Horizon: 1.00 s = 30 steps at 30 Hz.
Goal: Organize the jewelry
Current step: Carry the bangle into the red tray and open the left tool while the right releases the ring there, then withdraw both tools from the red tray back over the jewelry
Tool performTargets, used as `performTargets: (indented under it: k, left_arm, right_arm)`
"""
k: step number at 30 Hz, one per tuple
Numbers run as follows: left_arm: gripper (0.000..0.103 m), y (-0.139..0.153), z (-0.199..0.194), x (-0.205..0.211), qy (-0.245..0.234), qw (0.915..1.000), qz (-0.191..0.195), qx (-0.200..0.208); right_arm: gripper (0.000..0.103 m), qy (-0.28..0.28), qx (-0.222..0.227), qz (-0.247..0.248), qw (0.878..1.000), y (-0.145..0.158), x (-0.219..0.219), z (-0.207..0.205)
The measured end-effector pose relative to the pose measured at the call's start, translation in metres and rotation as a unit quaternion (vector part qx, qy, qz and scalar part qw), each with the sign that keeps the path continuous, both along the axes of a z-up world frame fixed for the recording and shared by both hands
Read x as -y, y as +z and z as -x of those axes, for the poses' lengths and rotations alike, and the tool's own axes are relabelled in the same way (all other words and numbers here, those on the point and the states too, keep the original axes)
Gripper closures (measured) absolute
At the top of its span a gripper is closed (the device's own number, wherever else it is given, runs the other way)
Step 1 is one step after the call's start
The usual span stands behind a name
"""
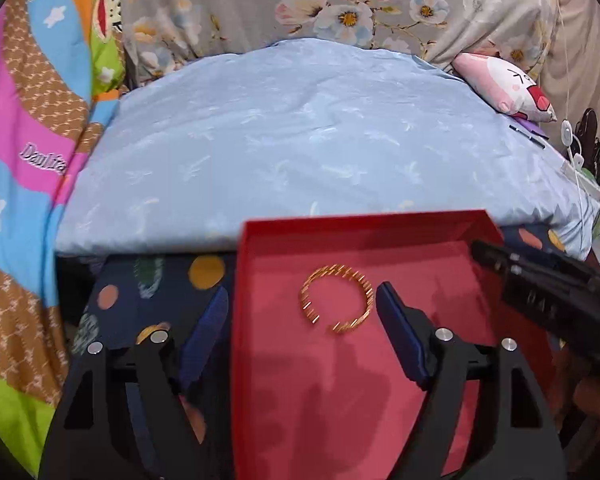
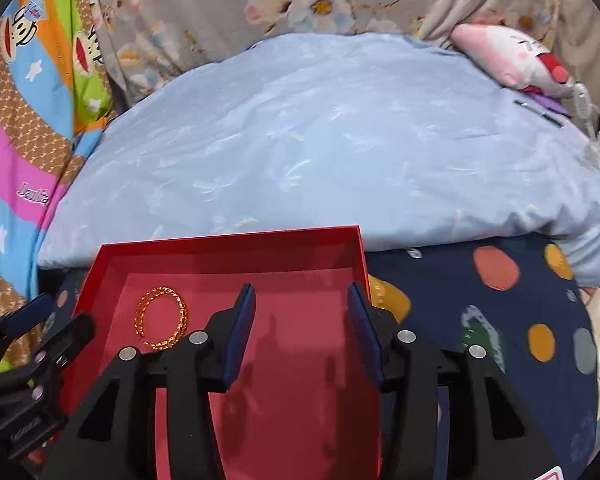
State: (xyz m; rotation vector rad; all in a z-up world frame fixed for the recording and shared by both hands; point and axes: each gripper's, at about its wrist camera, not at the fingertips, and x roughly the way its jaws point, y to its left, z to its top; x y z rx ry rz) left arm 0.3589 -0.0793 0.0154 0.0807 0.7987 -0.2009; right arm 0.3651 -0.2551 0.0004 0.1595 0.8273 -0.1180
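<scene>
A gold open bangle (image 1: pixel 337 299) lies flat on the floor of a red open box (image 1: pixel 360 227). My left gripper (image 1: pixel 300 306) is open and empty, its fingers straddling the box's left wall, with the bangle between them near the right finger (image 1: pixel 400 332). In the right wrist view the bangle (image 2: pixel 162 317) sits at the box's left side, and the box (image 2: pixel 228 240) is in front. My right gripper (image 2: pixel 301 308) is open and empty over the box's right half. Each gripper shows at the other view's edge.
The box rests on a dark blue spotted cloth (image 2: pixel 500 320). Behind it lies a light blue quilt (image 1: pixel 300 140). A colourful cartoon blanket (image 1: pixel 28 140) is at the left. A pink plush pillow (image 1: pixel 508 88) and white cables (image 1: pixel 572 148) are at the far right.
</scene>
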Motion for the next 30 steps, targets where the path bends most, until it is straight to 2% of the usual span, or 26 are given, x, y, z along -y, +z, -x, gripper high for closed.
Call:
performTargets:
  k: [2,5,10,16,22,24,27,30]
  left_arm:
    - [0.029,0.0,0.011,-0.009,0.011,0.9999,0.002,0.004]
    - [0.029,0.001,0.022,-0.021,0.021,0.9995,0.024,-0.002]
    - [0.029,-0.001,0.034,-0.024,0.014,0.9995,0.029,0.004]
    - [0.029,-0.006,0.036,-0.021,0.015,0.9994,0.031,-0.003]
    - [0.029,0.005,0.051,-0.032,0.021,0.9995,0.025,-0.002]
    - [0.029,0.01,0.061,-0.037,0.023,0.9995,0.02,0.002]
    - [0.021,0.018,0.087,-0.048,0.024,0.9996,0.015,0.005]
    - [0.019,0.019,0.115,-0.054,0.016,0.9998,0.011,0.004]
  right_arm:
    - [0.055,-0.022,0.016,0.031,0.999,0.005,-0.004,0.008]
    - [0.055,-0.057,0.03,0.051,0.997,0.009,-0.002,0.013]
    - [0.055,-0.104,0.031,0.046,0.993,0.008,0.008,0.015]
    - [0.055,-0.108,0.027,0.051,0.992,0.005,0.0,0.013]
    - [0.052,-0.067,0.039,0.024,0.997,0.017,-0.007,0.03]
    - [0.046,-0.052,0.046,0.026,0.997,0.028,-0.011,0.051]
    - [0.042,-0.022,0.05,0.029,0.998,0.042,-0.019,0.09]
    - [0.04,0.009,0.04,0.038,0.998,0.047,-0.028,0.137]
